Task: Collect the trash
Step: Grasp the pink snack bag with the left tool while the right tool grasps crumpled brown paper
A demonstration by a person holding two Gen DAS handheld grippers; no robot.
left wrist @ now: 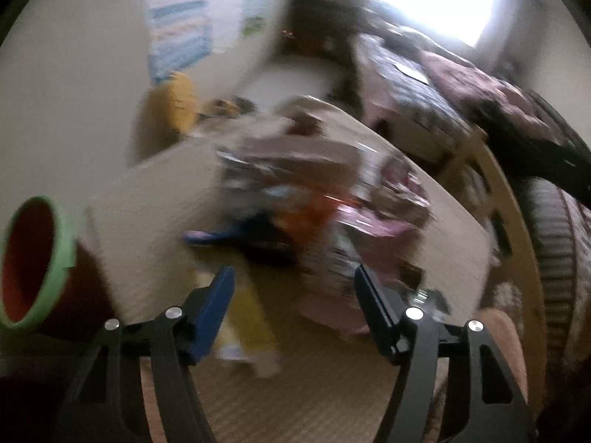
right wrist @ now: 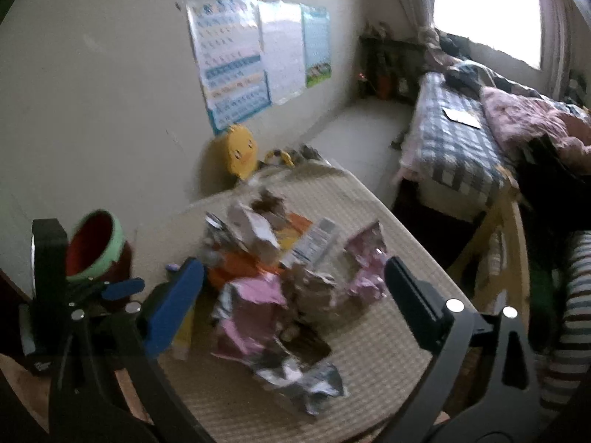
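A pile of crumpled wrappers and packets (right wrist: 280, 280), pink, silver, orange and white, lies on a woven mat (right wrist: 369, 336). It shows blurred in the left wrist view (left wrist: 306, 217). A red bin with a green rim (right wrist: 98, 251) stands at the pile's left, tilted open toward the camera; it also shows in the left wrist view (left wrist: 33, 262). My right gripper (right wrist: 295, 288) is open and empty, its fingers either side of the pile's near part. My left gripper (left wrist: 295, 291) is open and empty above the pile's near edge, and it shows in the right wrist view (right wrist: 122, 288) beside the bin.
A yellow chick-face toy (right wrist: 240, 151) leans on the wall behind the mat. A bed with a checked cover (right wrist: 458, 144) and pink quilt stands at the right. Posters (right wrist: 255, 55) hang on the wall. A wooden frame (right wrist: 491, 229) borders the mat's right side.
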